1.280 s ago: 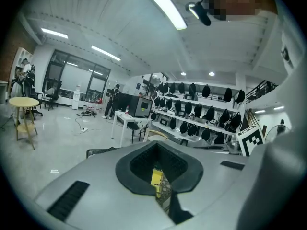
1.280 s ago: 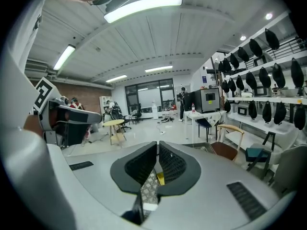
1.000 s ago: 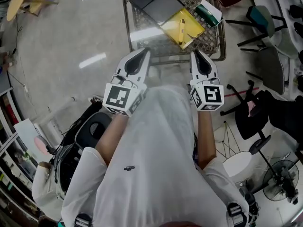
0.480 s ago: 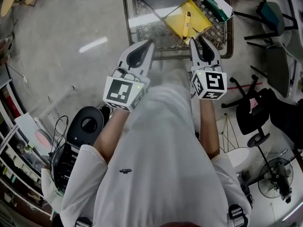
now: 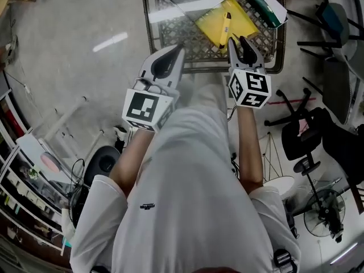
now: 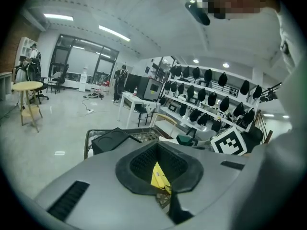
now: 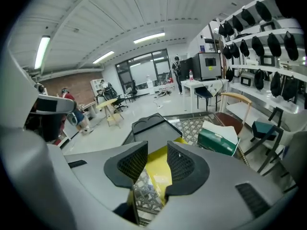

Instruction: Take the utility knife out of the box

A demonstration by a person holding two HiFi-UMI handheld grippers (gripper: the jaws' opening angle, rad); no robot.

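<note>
Your right gripper (image 5: 237, 41) has just been opening; its jaws stand spread with nothing between them, near the yellow box (image 5: 242, 20) holding the utility knife (image 5: 226, 26). Your left gripper (image 5: 177, 51) is pressed together, empty.

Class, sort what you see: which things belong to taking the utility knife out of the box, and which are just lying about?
Job in hand: utility knife; yellow pack under it; wire-mesh box; right gripper, fingers just opened wider, nothing between them.

Lying about: dark tray; green carton; office chair; floor fan.
</note>
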